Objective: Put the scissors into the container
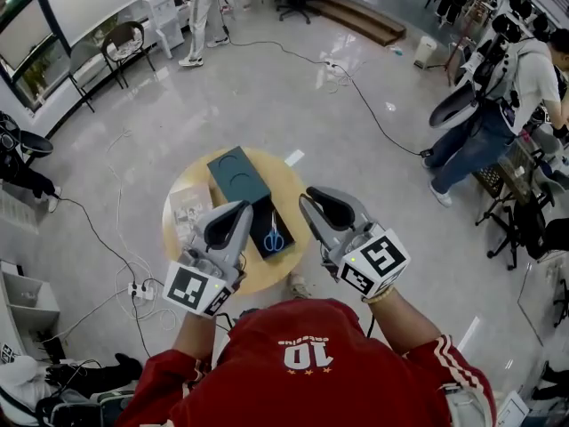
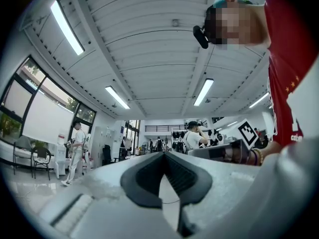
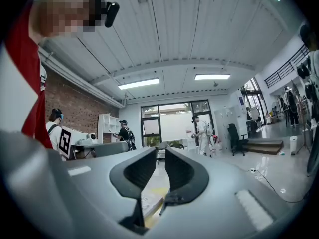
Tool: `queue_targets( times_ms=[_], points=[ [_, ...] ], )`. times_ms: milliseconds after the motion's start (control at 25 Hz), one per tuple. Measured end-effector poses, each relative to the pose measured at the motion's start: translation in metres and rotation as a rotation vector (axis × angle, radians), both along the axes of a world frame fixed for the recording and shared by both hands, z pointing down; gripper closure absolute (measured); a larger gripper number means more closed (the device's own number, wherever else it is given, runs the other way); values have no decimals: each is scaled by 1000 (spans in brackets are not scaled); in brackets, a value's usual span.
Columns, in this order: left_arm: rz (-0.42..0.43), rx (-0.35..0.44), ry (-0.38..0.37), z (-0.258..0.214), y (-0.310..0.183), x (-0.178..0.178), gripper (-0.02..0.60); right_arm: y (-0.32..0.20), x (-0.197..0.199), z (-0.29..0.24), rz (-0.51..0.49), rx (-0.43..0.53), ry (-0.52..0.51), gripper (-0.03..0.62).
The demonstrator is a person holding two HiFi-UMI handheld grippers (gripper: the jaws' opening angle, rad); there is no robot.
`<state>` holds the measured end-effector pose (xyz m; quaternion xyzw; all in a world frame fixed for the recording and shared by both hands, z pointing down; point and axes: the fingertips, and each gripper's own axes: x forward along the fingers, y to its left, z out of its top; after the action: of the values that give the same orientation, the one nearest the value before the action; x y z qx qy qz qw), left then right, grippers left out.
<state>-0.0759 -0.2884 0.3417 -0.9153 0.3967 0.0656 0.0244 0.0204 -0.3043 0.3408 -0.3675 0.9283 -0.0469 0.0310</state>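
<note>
Blue-handled scissors [image 1: 274, 237] lie inside a black open container [image 1: 263, 221] on a small round wooden table [image 1: 293, 181]. A dark teal box piece [image 1: 238, 174] lies just behind the container. My left gripper [image 1: 242, 208] [image 2: 163, 153] is held above the table's left side, its jaws meeting at the tips with nothing in them. My right gripper [image 1: 309, 198] [image 3: 160, 149] hovers above the table's right edge, its jaws standing a narrow gap apart and empty. Both grippers are raised and touch neither the scissors nor the container.
A printed sheet [image 1: 190, 208] lies on the table's left part. Cables and a power strip [image 1: 142, 290] run over the floor to the left. A person [image 1: 498, 105] stands at the right, another person [image 1: 200, 12] at the back. A chair [image 1: 124, 47] stands far left.
</note>
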Motion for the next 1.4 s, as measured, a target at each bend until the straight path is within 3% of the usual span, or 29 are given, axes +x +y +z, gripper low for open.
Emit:
queue_targets(
  times_ms=[400,680,1400],
  points=[
    [-6,5,43,-11,9,0,580,9,-9,-9,18,19,6,574],
    [-27,-13,35,-4,8,-10,580,5,-4,-1,79,10,37,592],
    [-24,-5,37,-10,4,-10,580,5,-10,-5,85,37,60,594]
  ],
)
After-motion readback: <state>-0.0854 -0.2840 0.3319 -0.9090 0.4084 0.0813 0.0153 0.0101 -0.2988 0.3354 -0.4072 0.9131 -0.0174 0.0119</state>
